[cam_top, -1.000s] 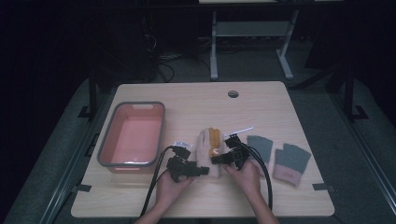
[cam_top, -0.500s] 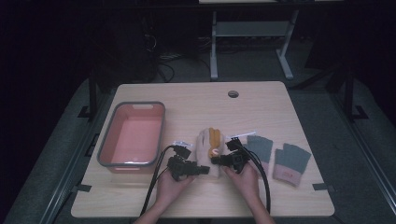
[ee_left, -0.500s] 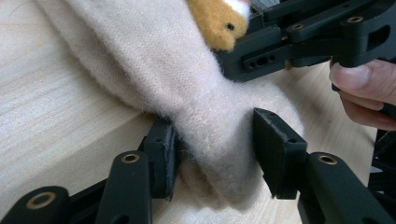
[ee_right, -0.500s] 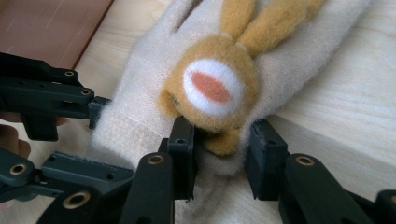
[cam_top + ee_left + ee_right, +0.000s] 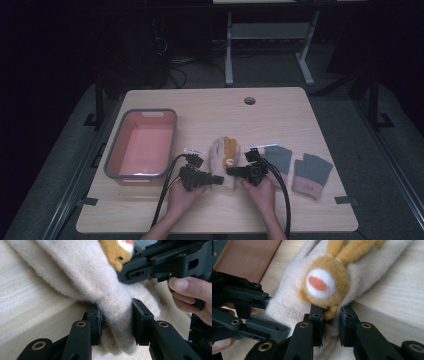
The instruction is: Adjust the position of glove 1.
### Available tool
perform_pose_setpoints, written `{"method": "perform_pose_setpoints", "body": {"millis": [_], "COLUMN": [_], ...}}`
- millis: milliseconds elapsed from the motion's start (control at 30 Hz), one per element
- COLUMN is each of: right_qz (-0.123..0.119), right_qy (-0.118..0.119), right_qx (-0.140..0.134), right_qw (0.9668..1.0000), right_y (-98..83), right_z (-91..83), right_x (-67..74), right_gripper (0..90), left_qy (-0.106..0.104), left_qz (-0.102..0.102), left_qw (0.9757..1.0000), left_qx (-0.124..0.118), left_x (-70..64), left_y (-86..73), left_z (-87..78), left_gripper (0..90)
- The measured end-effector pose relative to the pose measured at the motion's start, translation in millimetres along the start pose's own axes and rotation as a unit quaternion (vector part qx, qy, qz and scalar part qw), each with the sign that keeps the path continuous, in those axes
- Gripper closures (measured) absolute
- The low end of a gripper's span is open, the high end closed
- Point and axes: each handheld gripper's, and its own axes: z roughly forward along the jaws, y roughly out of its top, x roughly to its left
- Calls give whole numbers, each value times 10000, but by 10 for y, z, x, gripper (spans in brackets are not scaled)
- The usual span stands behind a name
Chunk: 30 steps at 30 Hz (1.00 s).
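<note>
Cream mitten (image 5: 223, 159) with an orange fox-like animal face (image 5: 229, 152) lay near the front middle of the wooden counter (image 5: 210, 107), cuff end toward the person, between a pink tub (image 5: 142, 145) with a grey rim at the left and two grey-green fingerless gloves at the right. Of these, the nearer glove (image 5: 278, 158) lay just beside the mitten and the farther glove (image 5: 311, 175), with a pink cuff, lay well apart from it. The left hand-held gripper (image 5: 116, 323) had just been closing its jaws, and in the left gripper view both pads pressed on a fold of the cream knit at the mitten's cuff edge, which bulged up between them. The right hand-held gripper (image 5: 331, 326) had likewise just been closing; in the right gripper view its jaws stood narrow on the opposite edge of the cuff, directly below the animal face, with the cream fabric and a bit of orange felt pinched between the pads. In the high view the two grippers pointed toward each other across the cuff, the left hand (image 5: 182, 197) and the right hand (image 5: 261, 192) resting low on the counter behind them, and black cables (image 5: 167, 187) trailed back toward the near edge. White paper tags (image 5: 194, 151) lay beside the mitten and the nearer glove.
</note>
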Motion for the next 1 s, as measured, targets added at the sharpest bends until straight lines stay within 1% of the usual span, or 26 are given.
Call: {"method": "perform_pose_setpoints", "body": {"millis": [100,200,233,267,433,500,533,700,767,867,900,1000], "right_qz": [22,10,3,-11,20,1,-47,-34,-17,-28,-25,-50], "right_qy": [1,1,-6,10,77,91,86,103,148,170,191,168], "right_qx": [-77,-87,-92,-115,-123,-125,-138,-115,-126,-130,-139,-105], "right_qw": [10000,10000,10000,9999,9999,9999,9999,9999,9998,9998,9997,9998], "right_y": [-7,-7,-7,-5,0,10,13,21,30,36,39,50], "right_z": [-9,-17,-20,-29,-49,-71,-78,-108,-121,-128,-128,-129], "right_x": [5,12,16,13,11,25,30,42,44,45,49,67], "right_gripper": [783,790,793,799,805,809,810,816,819,820,821,822], "left_qy": [-8,-27,-38,-54,-84,-94,-94,-138,-124,-122,-123,-144], "left_qz": [39,23,-12,7,-25,-20,-20,-38,-16,-36,-7,-26], "left_qw": [10000,10000,10000,10000,10000,9999,9999,9999,9999,9999,9999,9998], "left_qx": [-18,-27,-60,-43,-41,-61,-61,-68,-83,-113,-98,-121], "left_x": [2,4,1,5,-1,-12,-12,-22,-31,-40,-36,-32], "left_y": [0,2,3,8,22,30,30,41,50,51,54,57], "left_z": [-10,-13,-12,-20,-36,-50,-50,-65,-77,-85,-101,-115], "left_gripper": [652,655,656,660,662,662,663,664,666,667,667,668]}}
